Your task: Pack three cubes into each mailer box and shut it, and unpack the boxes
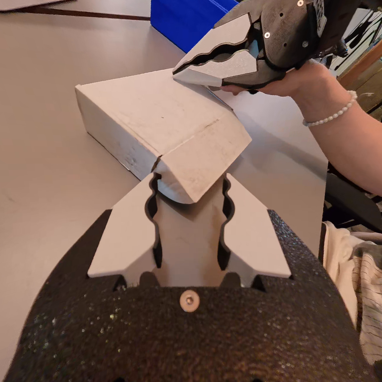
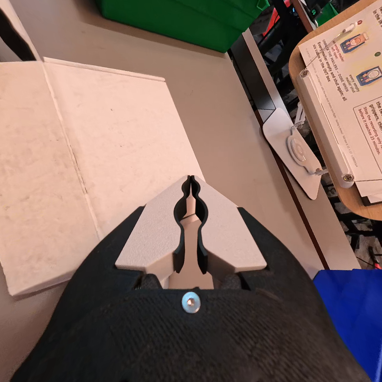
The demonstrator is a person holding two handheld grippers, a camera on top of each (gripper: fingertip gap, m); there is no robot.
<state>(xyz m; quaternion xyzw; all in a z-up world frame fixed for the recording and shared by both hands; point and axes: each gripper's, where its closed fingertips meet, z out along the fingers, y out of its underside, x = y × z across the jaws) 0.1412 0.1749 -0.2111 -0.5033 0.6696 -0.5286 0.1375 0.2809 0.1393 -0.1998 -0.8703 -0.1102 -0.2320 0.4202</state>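
While both grippers work at one table, the scene reads:
Surface: beige tabletop (image 1: 41, 144), bare beside the box.
Mailer box: white mailer box (image 1: 148, 124) lying closed, front flap (image 1: 204, 165) lifted.
Left gripper (image 1: 189, 177): fingers apart, at the flap.
Right gripper (image 2: 190, 177): tips together, over the box's corner.
Bins: blue bin (image 1: 186, 22), green bin (image 2: 175, 22).
Room: printed sheet (image 2: 341, 86) on a round wooden stand.

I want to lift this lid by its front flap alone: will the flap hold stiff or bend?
Likely to bend. The white box is thin cardboard, and its front flap already folds along a worn crease with a small tear at the corner. It looks light and probably slides on the smooth table. The left tongs stand open around the flap; the right tongs are shut.
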